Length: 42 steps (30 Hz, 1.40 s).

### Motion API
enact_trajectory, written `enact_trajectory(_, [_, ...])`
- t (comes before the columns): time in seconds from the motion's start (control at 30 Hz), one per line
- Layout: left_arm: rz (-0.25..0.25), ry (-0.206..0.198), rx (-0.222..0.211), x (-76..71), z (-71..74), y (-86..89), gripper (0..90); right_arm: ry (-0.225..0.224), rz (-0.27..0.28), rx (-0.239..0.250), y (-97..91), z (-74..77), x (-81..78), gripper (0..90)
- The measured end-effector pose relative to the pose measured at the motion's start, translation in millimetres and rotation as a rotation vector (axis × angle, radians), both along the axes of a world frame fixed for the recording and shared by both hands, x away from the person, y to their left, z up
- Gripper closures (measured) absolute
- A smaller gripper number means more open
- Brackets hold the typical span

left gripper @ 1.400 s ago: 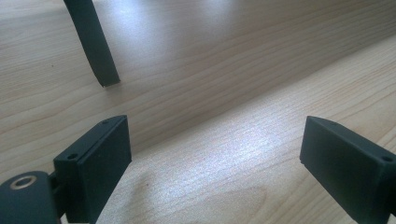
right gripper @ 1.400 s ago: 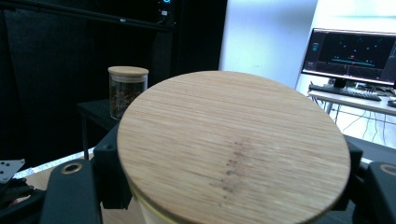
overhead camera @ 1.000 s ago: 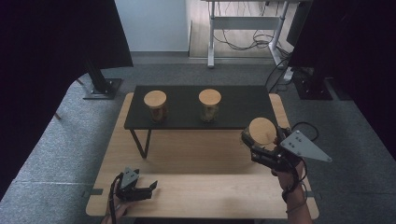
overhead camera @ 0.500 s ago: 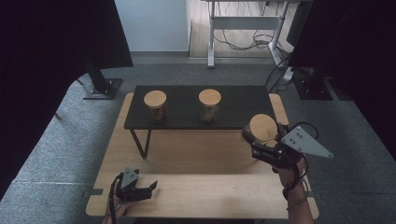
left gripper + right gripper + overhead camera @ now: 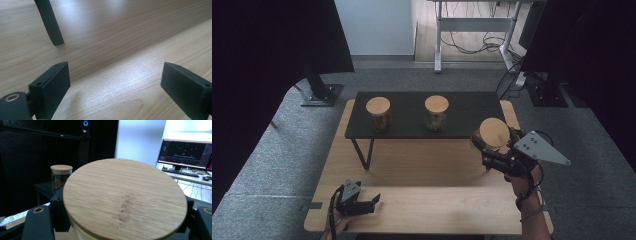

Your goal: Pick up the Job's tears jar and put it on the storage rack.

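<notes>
Bare wooden table [image 5: 422,170] in front, two lidded jars [image 5: 378,113] crowding the black shelf's [image 5: 462,110] left half

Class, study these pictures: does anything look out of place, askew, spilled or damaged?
Nothing is spilled or broken. One jar is off the black shelf, clamped in the right gripper near the table's right side, while two jars stand upright on the shelf. Its wooden lid bears a faint dark smudge.

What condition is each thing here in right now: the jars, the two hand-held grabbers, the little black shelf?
Held jar: wooden lid on, lifted off the table, clamped.
Right gripper: shut on the held jar.
Left gripper: jaws open, nothing between them, low over the wooden table.
Two jars: lidded, upright on the black shelf.
</notes>
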<state>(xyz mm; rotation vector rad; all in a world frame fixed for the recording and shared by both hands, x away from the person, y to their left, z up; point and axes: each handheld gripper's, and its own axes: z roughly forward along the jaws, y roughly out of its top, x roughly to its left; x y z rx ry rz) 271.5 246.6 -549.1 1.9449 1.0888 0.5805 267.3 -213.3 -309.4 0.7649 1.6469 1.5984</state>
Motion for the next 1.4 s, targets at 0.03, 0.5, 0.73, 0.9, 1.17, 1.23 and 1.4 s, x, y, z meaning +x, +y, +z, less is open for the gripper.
enact_trajectory(0.03, [0.0, 0.0, 0.0, 0.0, 0.0, -0.1, 8.1, -0.001, -0.001, -0.001, -0.1, 0.5, 0.0, 24.5])
enact_trajectory(0.5, [-0.001, 0.0, 0.006, 0.1, 0.0, -0.5, 8.0, 0.011, -0.003, -0.002, 0.3, -2.7, 3.8, 24.5])
enact_trajectory(0.73, [0.0, 0.001, 0.006, 0.2, -0.1, -0.5, 8.0, 0.014, -0.001, -0.006, 2.3, 1.2, 9.4, 24.5])
enact_trajectory(0.9, [0.0, 0.001, 0.005, 0.2, -0.1, -0.5, 8.0, 0.021, -0.001, -0.013, 5.1, 2.7, 15.3, 24.5])
enact_trajectory(1.17, [-0.001, 0.001, 0.005, 0.2, 0.0, -0.3, 7.9, 0.035, -0.013, -0.013, 4.3, 2.5, 25.6, 24.5])
enact_trajectory(1.23, [-0.001, 0.002, 0.006, 0.2, 0.0, -0.4, 8.0, 0.039, -0.017, -0.013, 3.5, 2.6, 28.0, 24.5])
enact_trajectory(1.4, [-0.002, 0.001, 0.007, 0.1, -0.1, -0.8, 7.9, 0.05, -0.025, -0.013, 2.1, 2.0, 35.6, 24.5])
